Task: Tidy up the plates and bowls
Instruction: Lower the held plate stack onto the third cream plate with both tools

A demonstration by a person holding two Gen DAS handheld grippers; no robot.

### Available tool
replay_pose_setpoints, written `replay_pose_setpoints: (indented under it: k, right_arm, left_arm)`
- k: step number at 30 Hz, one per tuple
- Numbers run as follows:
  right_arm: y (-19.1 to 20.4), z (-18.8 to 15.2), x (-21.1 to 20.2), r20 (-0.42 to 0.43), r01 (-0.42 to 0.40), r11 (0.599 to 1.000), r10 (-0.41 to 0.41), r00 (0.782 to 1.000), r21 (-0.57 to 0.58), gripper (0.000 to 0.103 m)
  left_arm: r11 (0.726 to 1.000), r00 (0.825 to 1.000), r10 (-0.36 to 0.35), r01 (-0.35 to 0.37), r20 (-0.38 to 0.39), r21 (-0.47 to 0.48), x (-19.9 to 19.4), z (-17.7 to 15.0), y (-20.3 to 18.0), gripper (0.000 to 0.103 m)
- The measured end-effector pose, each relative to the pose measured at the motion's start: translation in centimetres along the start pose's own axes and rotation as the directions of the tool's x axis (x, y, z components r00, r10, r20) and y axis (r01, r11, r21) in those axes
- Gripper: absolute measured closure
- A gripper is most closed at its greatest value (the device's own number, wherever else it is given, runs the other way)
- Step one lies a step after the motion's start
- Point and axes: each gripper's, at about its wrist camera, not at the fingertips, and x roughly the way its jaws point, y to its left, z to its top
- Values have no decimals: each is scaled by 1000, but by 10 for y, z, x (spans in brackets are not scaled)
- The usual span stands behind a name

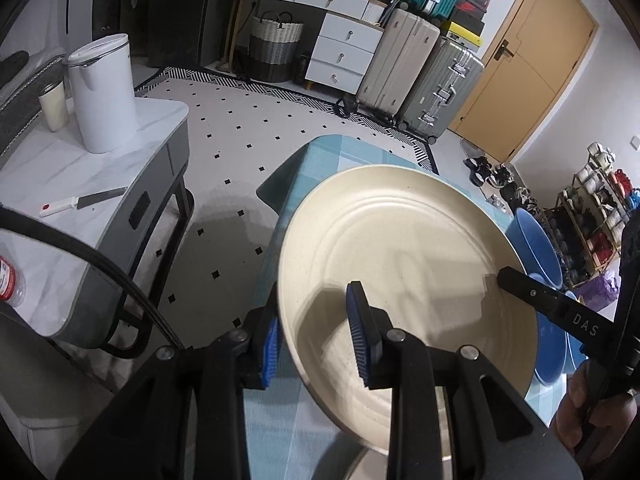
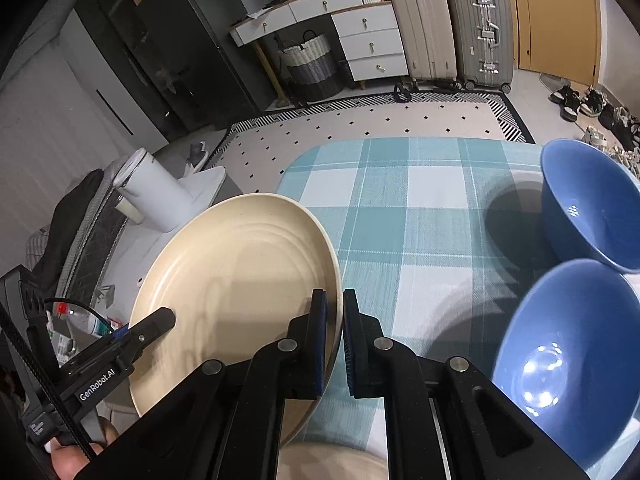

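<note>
A cream plate [image 1: 404,264] is held tilted above the table with the teal checked cloth [image 2: 400,208]. My left gripper [image 1: 316,344] straddles its left rim with a clear gap between the jaws, so it is open. My right gripper [image 2: 335,344] is shut on the plate's right rim [image 2: 240,280]; one of its fingers [image 1: 520,284] shows in the left wrist view. The left gripper's finger [image 2: 156,322] reaches over the plate in the right wrist view. Two blue bowls stand on the cloth at the right, a near one [image 2: 568,360] and a far one [image 2: 592,204].
A marble side table [image 1: 80,200] at the left carries a white kettle [image 1: 104,92], a cup [image 1: 52,106] and a knife [image 1: 84,202]. A cream surface [image 2: 332,460] lies under the plate. Suitcases [image 1: 420,76], drawers and a shoe rack line the far walls.
</note>
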Motion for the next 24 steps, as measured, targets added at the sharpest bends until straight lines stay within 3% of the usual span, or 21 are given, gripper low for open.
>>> replay_pose_setpoints:
  k: [14,24]
  right_arm:
    - [-15,-67,-54,35,-70,997,69,997,12,96]
    - [-41,-116,-82,55,-108,991,104,993,74,96]
  left_arm:
    - [996,996,51,-56,75,71,-48,-61,-24,75]
    - [994,994,42,-52,103,101,-68,-99,-45,75]
